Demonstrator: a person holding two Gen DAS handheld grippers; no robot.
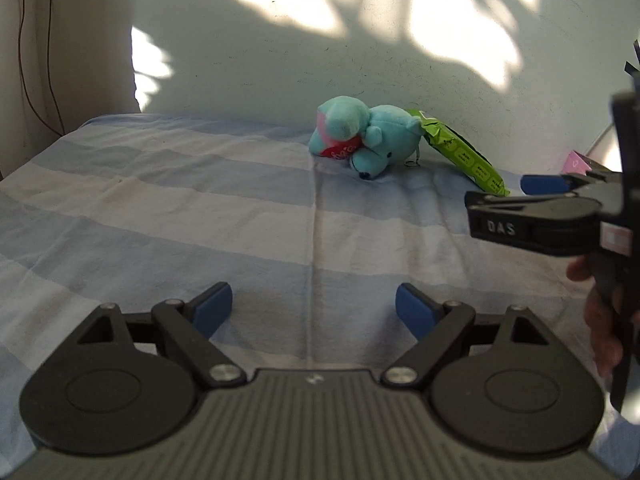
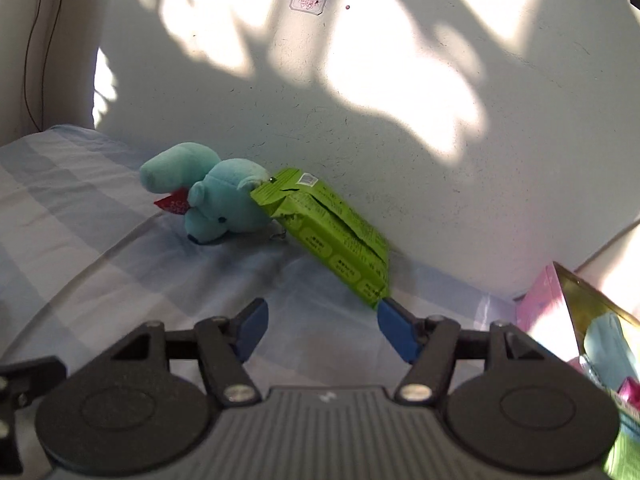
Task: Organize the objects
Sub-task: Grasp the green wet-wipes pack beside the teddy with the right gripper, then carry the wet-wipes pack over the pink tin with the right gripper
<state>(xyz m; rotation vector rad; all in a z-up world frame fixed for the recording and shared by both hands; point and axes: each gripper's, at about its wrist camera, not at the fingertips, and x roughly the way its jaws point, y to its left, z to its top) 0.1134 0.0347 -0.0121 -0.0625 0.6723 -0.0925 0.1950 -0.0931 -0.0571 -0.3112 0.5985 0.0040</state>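
Little of the tidying looks done, judging by how things lie. A teal plush toy [image 1: 362, 136] lies on its side on the bed [image 1: 160, 208], just above the middle of the left wrist view, close to the wall [image 1: 280, 60]. A green packet [image 1: 464, 152] leans on the toy's back and slopes down to the right along the foot of the wall. Neither is held.

The left claw [image 1: 314, 310] fills the bottom of its own view with its blue pads wide apart and only sheet between them, well short of the toy. The right claw [image 2: 320, 326] also stands open and empty. In the right wrist view the packet's lower corner [image 2: 376, 292] sits just above the tip of the right-hand pad; whether they touch I cannot tell. In the left wrist view that claw comes in from the right edge, with a bit of the person's hand [image 1: 600, 320] below it.

At the right edge of the right wrist view is a pink box [image 2: 538, 300] with more packaging in front of it, possibly where things are being gathered. If so, the toy and the packet are both left to move.

The bed carries a creased sheet in broad pale blue and white stripes. The wall is rough, off-white, dappled with sunlight and leafy shadows, with a small sticker [image 2: 308, 1] near the top. A thin dark cable [image 1: 36, 60] hangs at the far left.
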